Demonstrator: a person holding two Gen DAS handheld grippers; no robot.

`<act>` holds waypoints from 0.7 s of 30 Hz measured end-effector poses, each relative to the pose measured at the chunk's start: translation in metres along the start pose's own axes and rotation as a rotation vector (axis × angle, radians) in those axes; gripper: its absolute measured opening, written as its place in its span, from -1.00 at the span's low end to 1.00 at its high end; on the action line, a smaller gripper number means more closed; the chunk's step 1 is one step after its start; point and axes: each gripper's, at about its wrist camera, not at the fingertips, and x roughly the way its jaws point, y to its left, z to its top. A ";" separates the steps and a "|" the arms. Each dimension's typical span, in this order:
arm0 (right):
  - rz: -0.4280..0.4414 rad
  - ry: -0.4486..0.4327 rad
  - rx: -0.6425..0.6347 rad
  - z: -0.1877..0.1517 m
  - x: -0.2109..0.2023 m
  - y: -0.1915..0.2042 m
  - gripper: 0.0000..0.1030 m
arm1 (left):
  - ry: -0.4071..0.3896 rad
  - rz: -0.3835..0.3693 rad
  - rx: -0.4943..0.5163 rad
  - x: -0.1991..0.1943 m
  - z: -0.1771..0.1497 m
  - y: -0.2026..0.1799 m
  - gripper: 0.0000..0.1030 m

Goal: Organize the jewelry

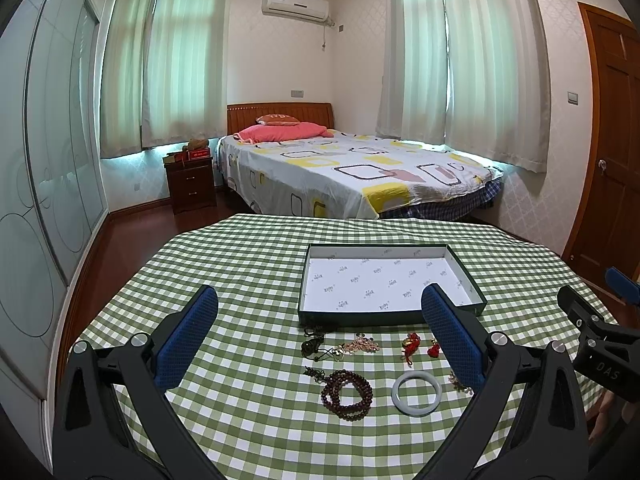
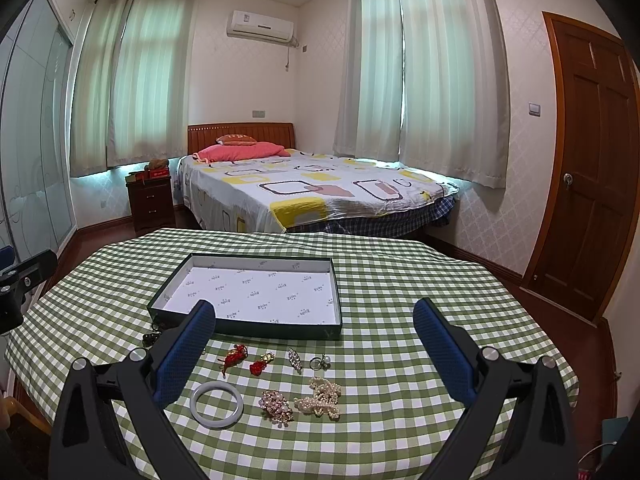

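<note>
lying loose on the green-checked counter [image 2: 400, 280], the jewelry sat just in front of a shallow dark box [image 2: 248, 294] with a white lining: a white bangle [image 2: 216, 404], a dark bead bracelet [image 1: 347, 394], red knotted charms [image 2: 234, 356], a pearl piece [image 2: 320, 398], a pink brooch [image 2: 276, 406] and a ring [image 2: 320, 361]. the left gripper [image 1: 320, 320] and right gripper [image 2: 314, 332] hovered above them, jaws spread wide, holding nothing. a bed [image 2: 312, 192] stood beyond.
</note>
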 end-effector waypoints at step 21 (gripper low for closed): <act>-0.002 -0.005 -0.003 -0.002 0.000 0.002 0.88 | 0.007 0.002 -0.009 0.004 -0.005 0.002 0.92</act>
